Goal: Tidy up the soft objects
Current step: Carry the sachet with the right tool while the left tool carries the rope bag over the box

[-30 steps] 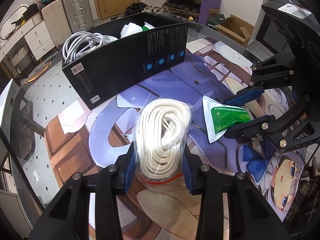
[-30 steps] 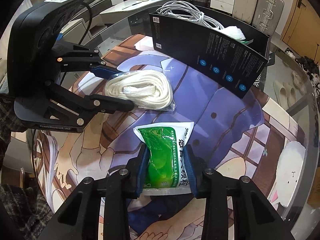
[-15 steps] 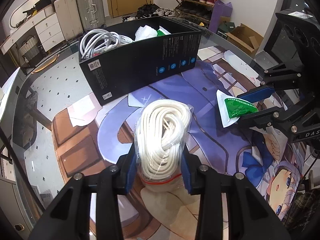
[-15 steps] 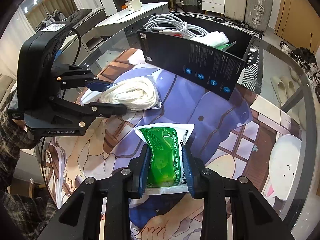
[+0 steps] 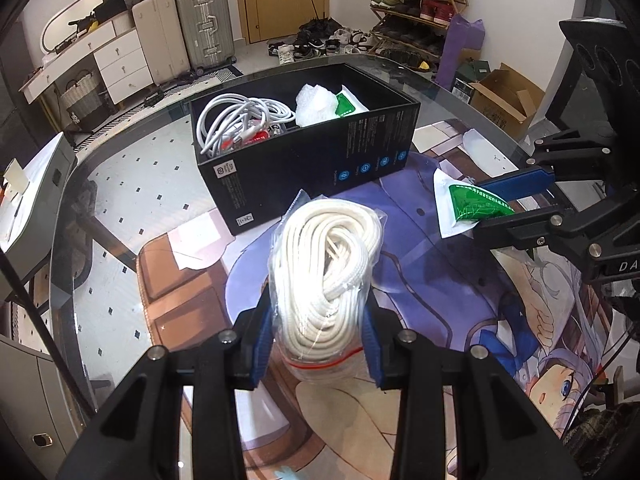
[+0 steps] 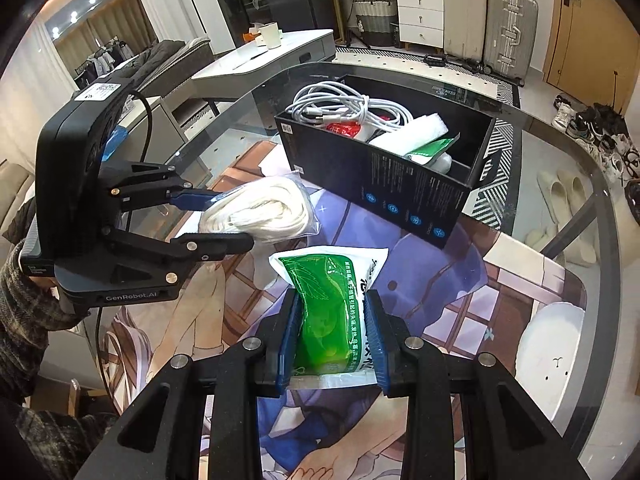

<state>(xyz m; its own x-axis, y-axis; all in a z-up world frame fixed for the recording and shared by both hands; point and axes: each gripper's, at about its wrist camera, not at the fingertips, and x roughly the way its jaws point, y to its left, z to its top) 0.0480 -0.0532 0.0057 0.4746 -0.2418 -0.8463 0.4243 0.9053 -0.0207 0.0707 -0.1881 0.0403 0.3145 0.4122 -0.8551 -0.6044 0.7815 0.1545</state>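
Left gripper [image 5: 318, 340] is clamped on the bag of white rope [image 5: 326, 264], blue fingers [image 5: 262, 344] pressing both sides of the clear plastic, the coil standing up between them and off the bench [image 5: 120, 208]. Over on the other side, the right gripper [image 6: 332, 344] has its fingers [image 6: 376, 340] squeezed onto the green packet [image 6: 326, 308], the packet's white top edge poking forward past the tips. From the left camera the right gripper [image 5: 516, 204] shows side-on with the green packet [image 5: 470, 202] held out above the printed mat [image 5: 440, 280]. From the right camera, the left gripper [image 6: 224, 216] juts in from the left, the bag of white rope [image 6: 264, 210] caught between its fingers.

Ahead of both sits the black box [image 5: 320, 160], open at the top, resting on the glass with its near corner on the mat. Inside: white cables [image 5: 236, 120] at one end, a red item [image 5: 260, 138] under them, a white foam roll [image 5: 316, 102] and another green-and-white packet [image 5: 346, 104] at the other end. The box's tall near wall stands between the held items and its inside. The rope bag is just in front of that wall; the green packet is off to the right of it, near the box's end.

Beyond the bench: suitcases [image 5: 204, 28], a white dresser [image 5: 116, 60], a shoe rack [image 5: 416, 0], a cardboard box [image 5: 504, 92] on the floor.
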